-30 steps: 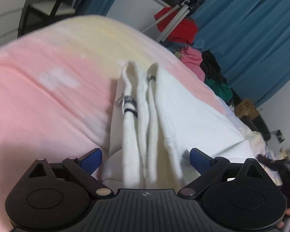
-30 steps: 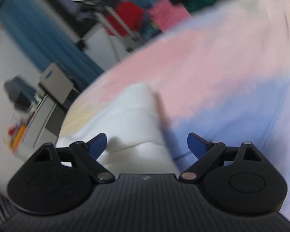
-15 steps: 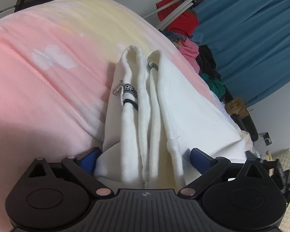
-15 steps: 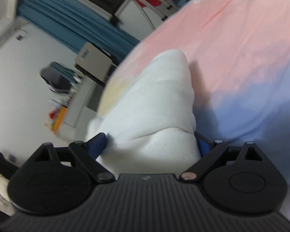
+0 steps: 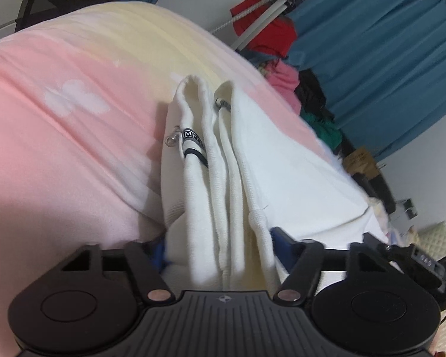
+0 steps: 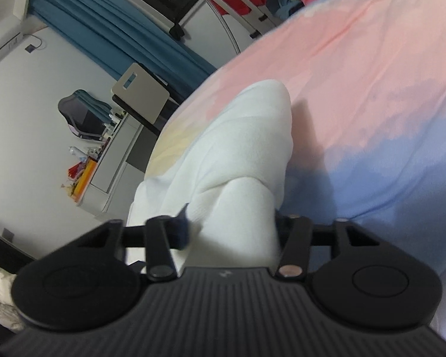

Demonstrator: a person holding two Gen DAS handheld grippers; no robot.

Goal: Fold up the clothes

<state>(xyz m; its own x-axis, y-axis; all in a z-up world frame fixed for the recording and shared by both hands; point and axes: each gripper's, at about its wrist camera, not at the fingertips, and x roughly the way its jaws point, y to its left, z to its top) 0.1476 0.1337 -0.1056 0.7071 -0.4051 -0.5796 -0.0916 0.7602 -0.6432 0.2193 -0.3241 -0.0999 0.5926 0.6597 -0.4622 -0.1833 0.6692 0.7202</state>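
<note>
A white garment (image 5: 223, 184) with drawstrings and a black-and-white label lies bunched in long folds on a pastel pink, yellow and blue bedspread (image 5: 74, 136). My left gripper (image 5: 220, 247) is shut on its near folds, the blue pads pressed into the cloth. In the right wrist view the same white garment (image 6: 240, 148) rises in a ridge. My right gripper (image 6: 232, 226) is shut on its near end, the cloth filling the gap between the pads.
A pile of red, pink, green and black clothes (image 5: 294, 71) lies past the bed by a metal stand and blue curtains (image 5: 386, 44). A desk with a chair (image 6: 83, 116) and clutter stands left of the bed.
Both grippers moved forward onto the white garment and closed on it. The cloth now bunches between the pads of each.
</note>
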